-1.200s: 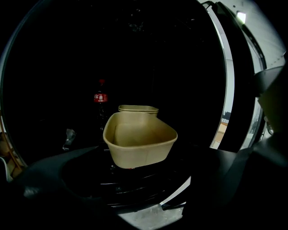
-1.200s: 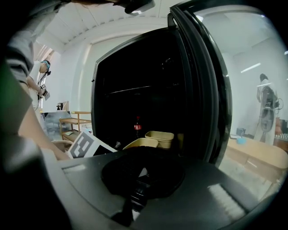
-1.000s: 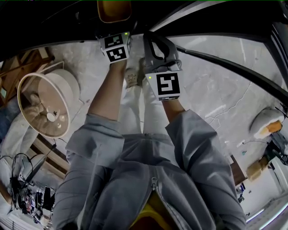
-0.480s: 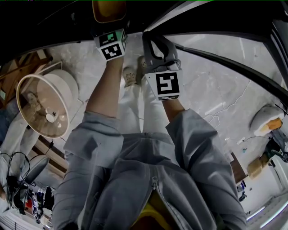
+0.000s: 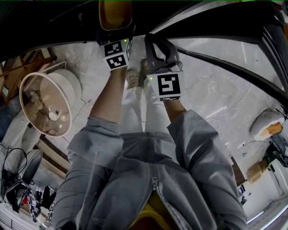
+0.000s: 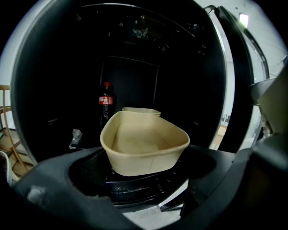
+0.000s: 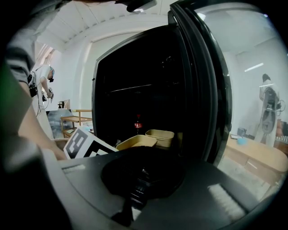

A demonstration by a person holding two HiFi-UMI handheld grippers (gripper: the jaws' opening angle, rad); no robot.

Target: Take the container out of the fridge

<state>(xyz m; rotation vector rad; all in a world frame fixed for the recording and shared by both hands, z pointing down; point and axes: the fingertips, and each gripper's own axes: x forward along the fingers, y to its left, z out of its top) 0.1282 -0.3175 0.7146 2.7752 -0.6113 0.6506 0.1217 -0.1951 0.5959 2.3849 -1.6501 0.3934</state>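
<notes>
A tan paper container [image 6: 144,143] stands at the front of the dark fridge shelf, open-topped and empty. My left gripper [image 6: 144,159] reaches in around it, jaws wide on either side. I see no pad pressing its wall. In the head view the container [image 5: 115,13] shows just beyond the left gripper [image 5: 116,35]. My right gripper [image 5: 156,44] hangs beside it near the fridge door edge [image 7: 198,90], open with nothing between its fingers. From the right gripper [image 7: 144,168] view the container [image 7: 136,142] sits low in the fridge.
A second tan container [image 6: 141,110] and a cola bottle [image 6: 105,101] stand behind the first. A round cream fan [image 5: 45,103] lies on the marble floor at left, with cables [image 5: 18,188] below it. A person [image 7: 269,108] and a wooden table [image 7: 261,157] are at far right.
The left gripper drifted slightly left, then back right and a little nearer. The container stays just ahead of it. The right gripper has barely moved.
</notes>
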